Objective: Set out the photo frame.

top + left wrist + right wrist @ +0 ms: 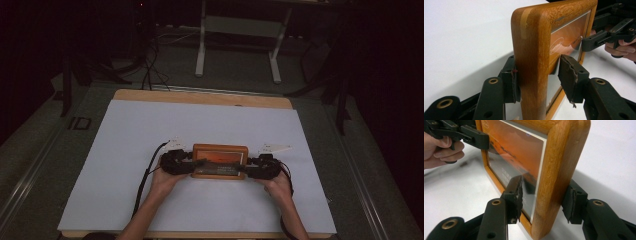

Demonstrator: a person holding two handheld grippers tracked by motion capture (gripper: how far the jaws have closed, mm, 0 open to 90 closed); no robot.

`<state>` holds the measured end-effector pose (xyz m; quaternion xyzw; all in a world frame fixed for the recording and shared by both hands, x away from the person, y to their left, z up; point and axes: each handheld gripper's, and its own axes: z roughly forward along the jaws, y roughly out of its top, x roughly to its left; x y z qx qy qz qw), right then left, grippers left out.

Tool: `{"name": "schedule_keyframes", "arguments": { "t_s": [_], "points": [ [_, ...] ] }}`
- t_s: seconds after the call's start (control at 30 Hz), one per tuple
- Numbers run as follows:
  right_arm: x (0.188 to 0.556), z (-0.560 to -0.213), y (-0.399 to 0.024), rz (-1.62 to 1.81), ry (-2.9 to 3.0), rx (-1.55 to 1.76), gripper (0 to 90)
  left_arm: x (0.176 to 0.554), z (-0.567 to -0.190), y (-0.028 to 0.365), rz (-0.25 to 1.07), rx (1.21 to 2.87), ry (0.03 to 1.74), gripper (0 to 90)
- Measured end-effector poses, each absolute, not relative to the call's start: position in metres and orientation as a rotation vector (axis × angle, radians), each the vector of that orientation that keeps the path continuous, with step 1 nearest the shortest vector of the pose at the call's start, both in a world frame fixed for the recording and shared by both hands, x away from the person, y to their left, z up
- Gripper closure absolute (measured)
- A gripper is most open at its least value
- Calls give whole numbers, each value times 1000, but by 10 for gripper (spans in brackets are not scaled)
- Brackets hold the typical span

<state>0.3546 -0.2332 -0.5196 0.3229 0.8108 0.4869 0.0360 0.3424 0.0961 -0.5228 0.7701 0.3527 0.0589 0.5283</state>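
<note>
A wooden picture frame (220, 161) stands at mid-table on the white mat (125, 150). The left gripper (192, 164) and right gripper (248, 169) straddle its ends, jaws spread, not visibly pinching. Likely a two-handed grasp; next, both should squeeze evenly.

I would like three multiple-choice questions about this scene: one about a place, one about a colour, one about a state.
1. Where are the two grippers?
A. at opposite ends of the frame
B. both at one end
C. far from it

2. What colour is the picture behind the glass?
A. green
B. orange
C. blue

3. How does the frame stand?
A. face down
B. upright on its edge
C. in pieces

Answers:
A: left gripper and right gripper flank the wooden frame.
B: the picture looks orange.
B: the frame rises from the white table cover.
</note>
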Motion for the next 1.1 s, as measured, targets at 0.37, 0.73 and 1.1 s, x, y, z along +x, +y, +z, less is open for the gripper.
{"name": "schedule_keyframes", "arguments": {
  "t_s": [0.37,0.73,1.1],
  "points": [
    [353,-520,-232,1473,2491,972,532,341,-520,99,176,1854,856,483],
    [350,-513,-239,1455,2456,975,487,339,-514,104,209,1859,868,450],
    [345,-505,-247,1449,2433,967,471,331,-505,110,292,1889,863,437]
  ]
}}
